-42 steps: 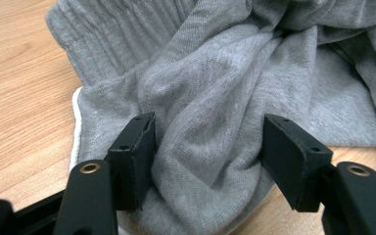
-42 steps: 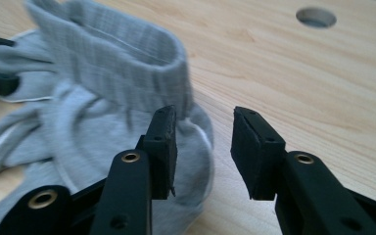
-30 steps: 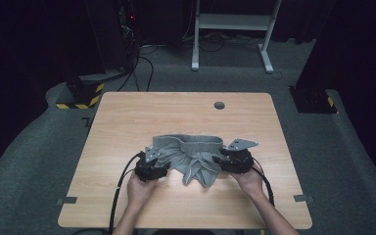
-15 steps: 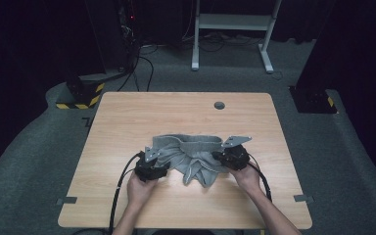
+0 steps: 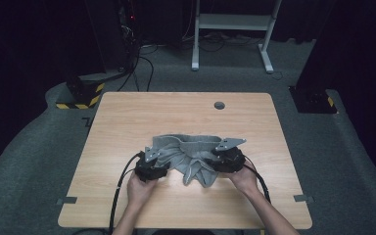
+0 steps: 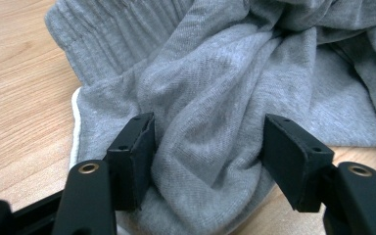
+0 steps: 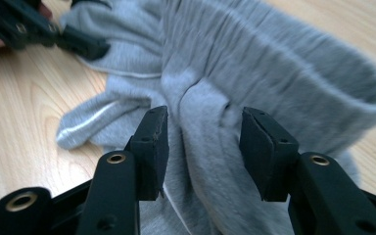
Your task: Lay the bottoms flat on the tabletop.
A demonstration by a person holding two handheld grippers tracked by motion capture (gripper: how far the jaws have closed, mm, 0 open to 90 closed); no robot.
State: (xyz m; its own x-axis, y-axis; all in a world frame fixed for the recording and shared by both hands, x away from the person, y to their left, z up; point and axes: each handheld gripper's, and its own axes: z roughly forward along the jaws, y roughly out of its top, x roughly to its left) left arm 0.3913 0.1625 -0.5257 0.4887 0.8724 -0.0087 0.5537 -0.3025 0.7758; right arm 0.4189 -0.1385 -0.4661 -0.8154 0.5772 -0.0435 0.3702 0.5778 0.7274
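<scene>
Garment: a grey knit garment (image 5: pixel 191 156) lies crumpled near the middle of the table, toward the person's side, between the two grippers.
Fabric: soft heathered jersey with a fine knit grain, bunched into thick rounded folds.
Waistband: a ribbed, gathered band (image 6: pixel 107 39) runs along one edge; in the right gripper view it stands up as a curved loop (image 7: pixel 323 83).
Trim: a thin white line (image 7: pixel 85 122) follows a hem at one corner.
Table: pale wood-grain top (image 5: pixel 127 117), rectangular with rounded corners, with a small dark round cap (image 5: pixel 219 105) near its far edge.
Left gripper: the left gripper (image 6: pixel 208 152) has matt black blocky jaws with brass-coloured rivets; a fat fold of the cloth fills the gap between them and both pads press against it, so it grasps the garment.
Right gripper: the right gripper (image 7: pixel 203 147) has its jaws astride a ridge of the cloth; they have just been opening, and the pads stand slightly off the fabric, so the hold is released.
Writing: no readable lettering on cloth or tools.
</scene>
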